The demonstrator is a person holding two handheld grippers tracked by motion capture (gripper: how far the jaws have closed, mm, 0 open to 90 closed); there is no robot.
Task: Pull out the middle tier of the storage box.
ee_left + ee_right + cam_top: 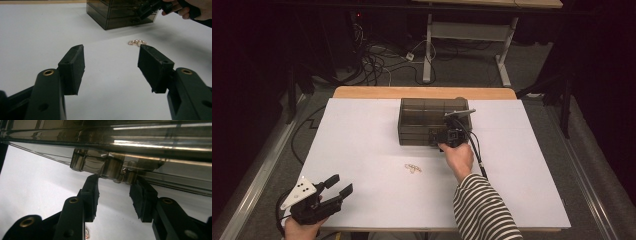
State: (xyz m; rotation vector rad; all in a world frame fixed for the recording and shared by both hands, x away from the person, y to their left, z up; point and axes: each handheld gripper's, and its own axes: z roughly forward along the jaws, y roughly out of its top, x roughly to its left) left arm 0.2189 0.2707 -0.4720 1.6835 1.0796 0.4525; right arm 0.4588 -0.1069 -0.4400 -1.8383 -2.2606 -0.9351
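Right gripper view: right gripper (113,195) fingers half-spread around the drawer handle (105,167), not yet pinching, likely to pull; left gripper (111,67) rests spread, pearl bracelet (137,42) waiting.

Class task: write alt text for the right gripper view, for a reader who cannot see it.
The right gripper reaches its two black jaws up to the handle on the front of a smoky see-through drawer box, one jaw on each side of it. White table lies beneath.

High view looks down; both gripper views, low, share the drawer box (428,121).
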